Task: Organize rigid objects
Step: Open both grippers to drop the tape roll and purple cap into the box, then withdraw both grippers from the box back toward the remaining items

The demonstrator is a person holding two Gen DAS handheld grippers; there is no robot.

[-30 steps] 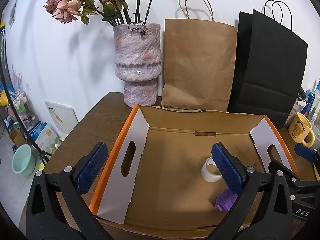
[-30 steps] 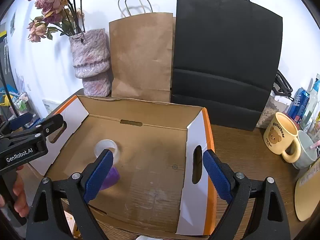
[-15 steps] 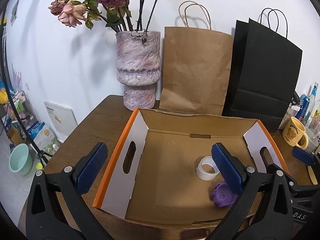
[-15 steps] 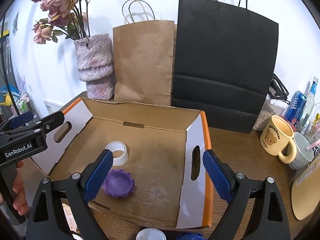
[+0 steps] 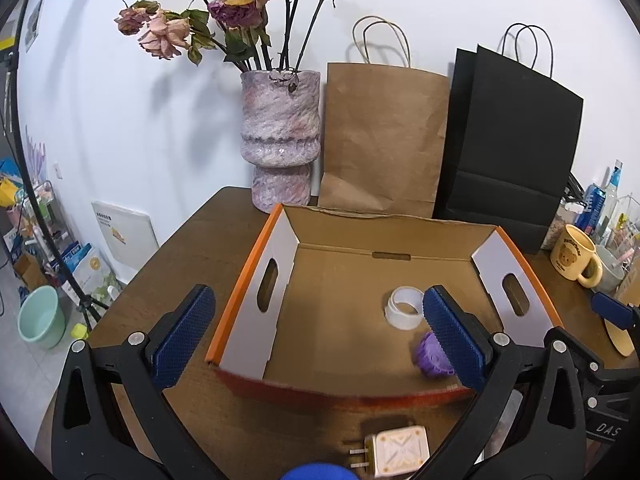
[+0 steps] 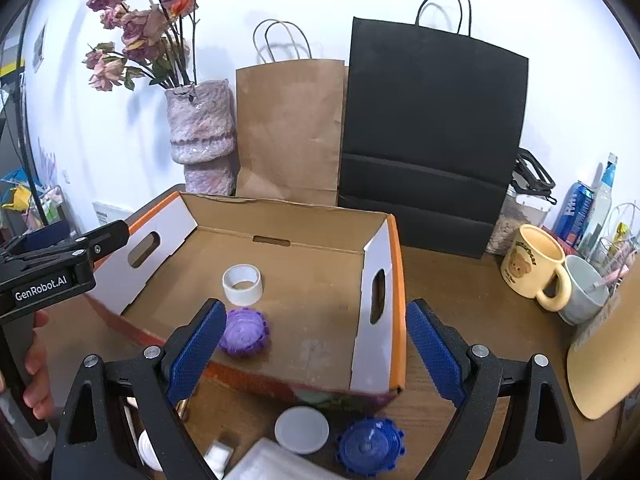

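Note:
An open cardboard box with orange rims sits on the brown table. Inside lie a white tape roll and a purple ridged lid. In front of the box lie a white plug adapter, a white round lid and a blue ridged lid. My left gripper is open and empty above the box's near wall. My right gripper is open and empty, above the box's near right corner.
A vase of dried roses, a brown paper bag and a black paper bag stand behind the box. A yellow bear mug, a grey cup, cans and a cork mat are on the right.
Both grippers have drawn back and up from the box, still open. The objects in front of the box have come into view.

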